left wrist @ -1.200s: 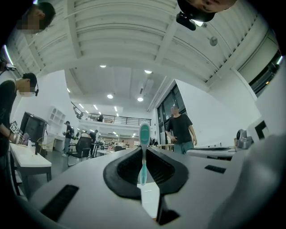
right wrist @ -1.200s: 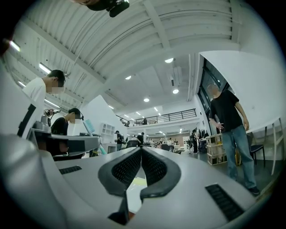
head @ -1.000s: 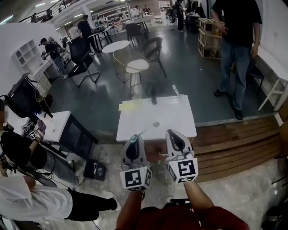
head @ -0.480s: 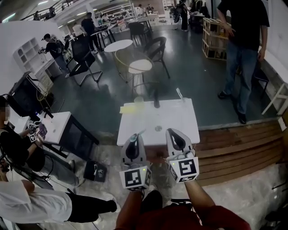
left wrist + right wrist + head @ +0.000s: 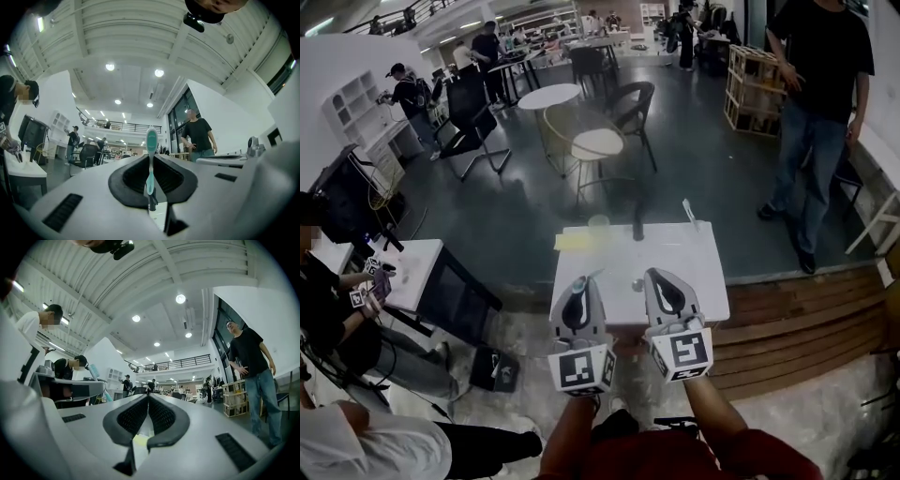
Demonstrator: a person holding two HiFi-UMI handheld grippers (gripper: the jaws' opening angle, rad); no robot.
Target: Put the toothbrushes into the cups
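left gripper (image 5: 578, 285): we hold a teal toothbrush (image 5: 150, 161) upright, jaws clamped on its handle | right gripper (image 5: 659, 278): our jaws together, nothing between them | beyond: white surface (image 5: 684, 258) just past both grippers, a pale cup (image 5: 598, 222) at its far edge, left of centre

The left tongs (image 5: 151, 187) grip a teal toothbrush (image 5: 150, 164) upright, its head above the jaws.

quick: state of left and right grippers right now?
Left gripper: closed on a teal toothbrush, whose head sticks out past the jaws.
Right gripper: closed, with nothing between the jaws.
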